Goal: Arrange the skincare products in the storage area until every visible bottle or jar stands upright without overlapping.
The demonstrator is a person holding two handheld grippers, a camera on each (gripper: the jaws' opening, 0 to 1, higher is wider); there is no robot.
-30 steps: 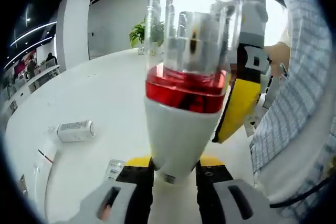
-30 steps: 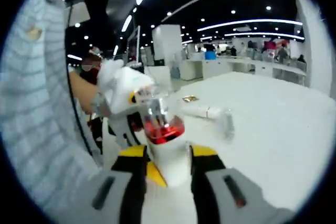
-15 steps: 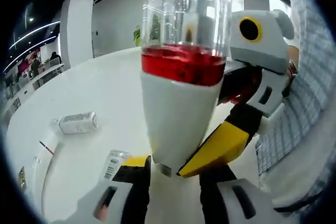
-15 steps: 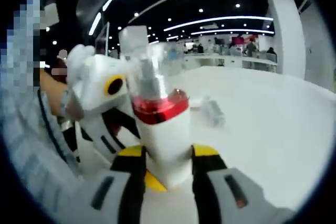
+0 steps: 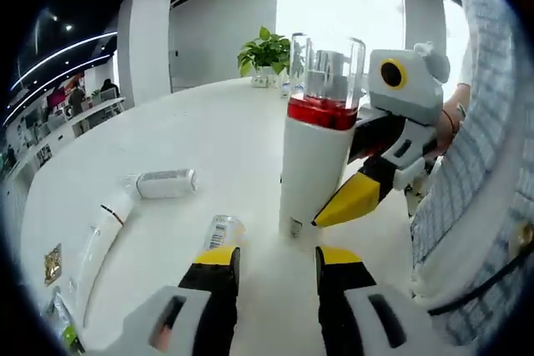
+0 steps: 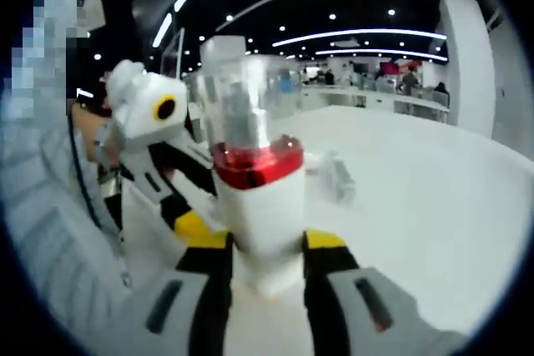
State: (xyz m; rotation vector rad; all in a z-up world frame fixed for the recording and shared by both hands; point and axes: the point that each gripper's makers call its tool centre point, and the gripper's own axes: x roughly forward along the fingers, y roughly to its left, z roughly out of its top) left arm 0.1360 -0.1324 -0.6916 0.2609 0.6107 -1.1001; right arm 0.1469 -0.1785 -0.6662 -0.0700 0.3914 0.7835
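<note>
Released half a second ago by the left gripper [image 5: 271, 260], whose jaws now stand apart and empty just short of it, the white bottle [image 5: 313, 177] with its red band and clear cap stands upright on the white table [image 5: 209, 135]. Its long axis is vertical, and the right gripper [image 6: 265, 249] is the nearer one, its jaws closed against the bottle's base (one yellow tip touches the bottle in the left gripper view). Beyond, in a bright open hall, a small jar [image 5: 164, 183] and a slim tube [image 5: 100, 235] lie on their sides, well apart from the bottle.
</note>
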